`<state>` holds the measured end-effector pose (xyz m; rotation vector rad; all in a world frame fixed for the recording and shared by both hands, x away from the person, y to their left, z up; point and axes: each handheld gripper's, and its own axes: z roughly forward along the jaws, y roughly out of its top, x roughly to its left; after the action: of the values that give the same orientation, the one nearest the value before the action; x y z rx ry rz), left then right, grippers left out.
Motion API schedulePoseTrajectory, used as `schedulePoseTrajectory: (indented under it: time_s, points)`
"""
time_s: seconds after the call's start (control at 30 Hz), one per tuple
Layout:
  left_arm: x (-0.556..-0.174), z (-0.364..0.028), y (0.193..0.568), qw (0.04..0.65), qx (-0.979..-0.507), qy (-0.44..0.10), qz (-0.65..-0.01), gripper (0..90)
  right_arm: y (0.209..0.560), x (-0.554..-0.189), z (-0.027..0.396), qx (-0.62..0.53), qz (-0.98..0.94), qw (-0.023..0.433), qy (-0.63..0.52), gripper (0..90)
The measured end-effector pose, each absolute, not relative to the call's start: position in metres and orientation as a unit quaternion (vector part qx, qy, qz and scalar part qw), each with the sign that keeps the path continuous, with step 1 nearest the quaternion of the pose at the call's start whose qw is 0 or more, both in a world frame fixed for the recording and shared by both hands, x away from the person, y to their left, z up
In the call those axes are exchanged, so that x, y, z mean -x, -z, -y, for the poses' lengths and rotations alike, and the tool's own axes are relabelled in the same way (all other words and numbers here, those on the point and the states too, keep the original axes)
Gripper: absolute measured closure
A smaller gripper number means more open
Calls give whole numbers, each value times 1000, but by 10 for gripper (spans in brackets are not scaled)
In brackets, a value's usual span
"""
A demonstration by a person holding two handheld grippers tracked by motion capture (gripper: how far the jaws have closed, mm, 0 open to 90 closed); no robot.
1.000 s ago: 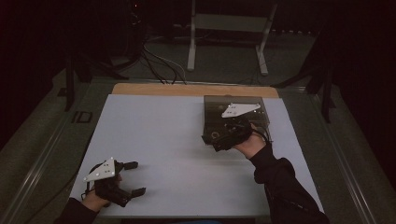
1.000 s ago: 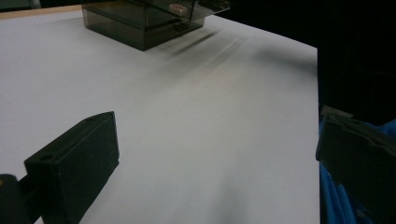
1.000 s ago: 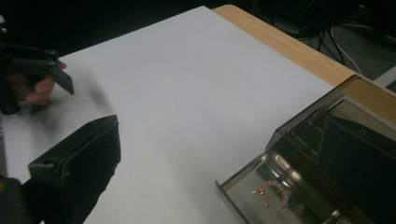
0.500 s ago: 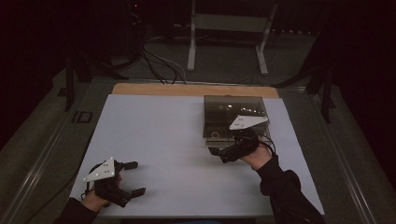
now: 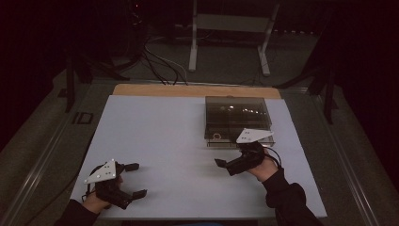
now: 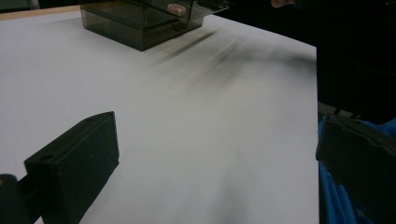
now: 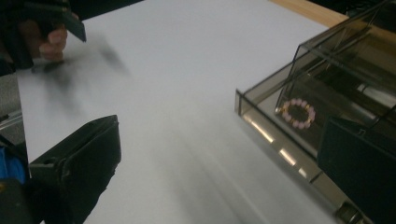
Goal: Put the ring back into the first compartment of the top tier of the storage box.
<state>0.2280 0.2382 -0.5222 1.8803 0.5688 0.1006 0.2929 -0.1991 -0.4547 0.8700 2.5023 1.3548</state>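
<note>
Inside the pulled-out drawer point(image 7: 280, 154) of a smoked clear box point(image 5: 237, 115) a small bracelet point(image 7: 295, 112) of pale pink beads with gold links is seen lying flat, at the far right of the white table point(image 5: 164, 141). Just near of the drawer the right gripper point(image 5: 227, 165) is held with its jaws spread wide around nothing, pointing left. Well apart at the near left the left gripper point(image 5: 134, 180) is rested, likewise wide open and empty. No obstacle is seen between.
</note>
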Motion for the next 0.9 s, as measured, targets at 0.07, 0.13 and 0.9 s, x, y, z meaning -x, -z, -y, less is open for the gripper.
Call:
schedulePoseTrajectory:
  time_s: [0.07, 0.13, 0.9]
  points:
    - [-228, -238, 522, 554, -796, -42, -240, 10, 457, -291, 200, -290, -838, 83, -454, 0]
    - [-228, -238, 522, 554, -796, -41, -240, 10, 463, -288, 203, -285, -841, 83, -452, 24]
    - [-228, -238, 523, 552, -797, -41, -240, 10, 511, -265, 236, -319, -847, 81, -418, 34]
